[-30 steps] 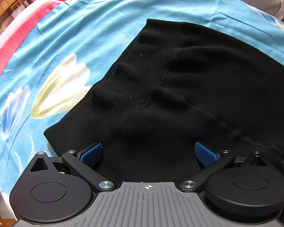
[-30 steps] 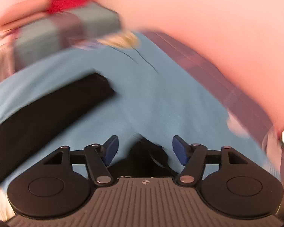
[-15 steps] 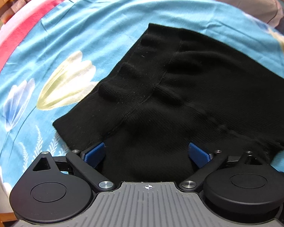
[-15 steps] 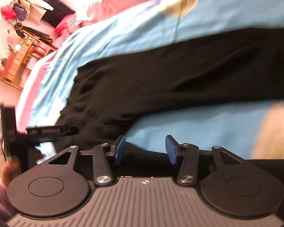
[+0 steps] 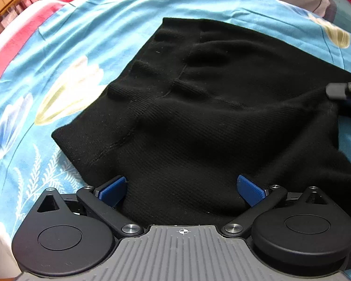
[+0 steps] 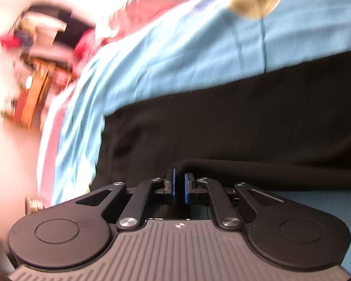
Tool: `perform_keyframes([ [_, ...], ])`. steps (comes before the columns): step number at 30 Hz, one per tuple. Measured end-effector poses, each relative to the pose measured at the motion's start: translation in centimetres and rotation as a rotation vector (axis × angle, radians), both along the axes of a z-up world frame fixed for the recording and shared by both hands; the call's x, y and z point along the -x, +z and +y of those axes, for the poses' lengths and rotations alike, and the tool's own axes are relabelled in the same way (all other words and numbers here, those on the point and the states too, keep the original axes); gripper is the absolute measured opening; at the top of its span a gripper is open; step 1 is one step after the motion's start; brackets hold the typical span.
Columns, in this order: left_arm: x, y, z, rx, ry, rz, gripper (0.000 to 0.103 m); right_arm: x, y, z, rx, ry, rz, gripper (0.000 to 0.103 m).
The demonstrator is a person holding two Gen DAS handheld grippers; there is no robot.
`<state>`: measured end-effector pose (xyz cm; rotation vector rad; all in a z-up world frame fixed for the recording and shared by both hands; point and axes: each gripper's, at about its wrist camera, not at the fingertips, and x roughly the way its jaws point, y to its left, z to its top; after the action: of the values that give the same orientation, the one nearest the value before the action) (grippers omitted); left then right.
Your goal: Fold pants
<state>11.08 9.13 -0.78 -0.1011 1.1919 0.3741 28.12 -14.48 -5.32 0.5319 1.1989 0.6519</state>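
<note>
A: Where are the pants?

B: Black knit pants [image 5: 199, 107] lie spread on a blue flowered bedsheet [image 5: 86, 30], waist end toward the left.

A: And the grippers?

B: The left gripper [image 5: 182, 187] hovers over the near edge, jaws spread wide, holding nothing. The right gripper [image 6: 180, 187] has its pads nearly together on a raised fold of the pants.

A: How will the cloth handle?

B: Likely soft, light and floppy, sagging wherever unsupported. The thicker waistband or side edges look like the best places to pinch.
</note>
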Motion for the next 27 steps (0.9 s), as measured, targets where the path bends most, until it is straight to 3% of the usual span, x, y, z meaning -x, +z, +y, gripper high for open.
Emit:
perform_keyframes([
  [2, -0.1, -0.2, -0.2, -0.015, -0.006, 0.004, 0.103, -0.5, -0.6, 0.3, 0.015, 0.003, 0.045, 0.010],
  [5, -0.1, -0.3, -0.2, -0.015, -0.006, 0.001, 0.103, 0.8, 0.5, 0.1, 0.032, 0.050, 0.015, 0.022],
  [7, -0.1, -0.3, -0.2, -0.017, -0.008, -0.002, 0.103, 2.3, 0.9, 0.0, 0.027, 0.087, 0.000, 0.055],
  [8, -0.1, -0.3, -0.2, -0.019, -0.009, -0.001, 0.103, 3.0, 1.0, 0.0, 0.033, 0.099, -0.004, 0.057],
  [11, -0.1, -0.4, -0.2, -0.021, -0.008, 0.003, 0.103, 4.2, 0.2, 1.2, 0.067, 0.175, -0.001, 0.045],
  [12, -0.2, -0.3, -0.2, -0.022, -0.007, 0.008, 0.103, 4.3, -0.2, 2.0, 0.102, 0.195, -0.005, 0.024],
  [13, -0.2, -0.3, -0.2, -0.023, -0.006, 0.015, 0.103, 4.2, -0.4, 2.5, 0.154, 0.193, -0.025, 0.018],
  [16, -0.6, 0.0, -0.2, -0.028, -0.004, 0.037, 0.103, 3.7, 0.2, 2.3, 0.167, 0.102, -0.033, 0.020],
  [17, -0.7, 0.1, 0.0, -0.028, -0.004, 0.047, 0.103, 4.2, 0.9, 2.4, 0.186, 0.124, -0.061, 0.022],
  [23, -0.7, 0.1, 0.9, 0.000, 0.013, 0.065, 0.103, 10.5, 5.9, 2.3, 0.308, 0.284, -0.384, 0.025],
  [27, -1.0, -0.1, 0.7, -0.008, 0.006, 0.073, 0.103, 15.4, 5.9, 2.9, 0.331, 0.503, -0.411, 0.026],
])
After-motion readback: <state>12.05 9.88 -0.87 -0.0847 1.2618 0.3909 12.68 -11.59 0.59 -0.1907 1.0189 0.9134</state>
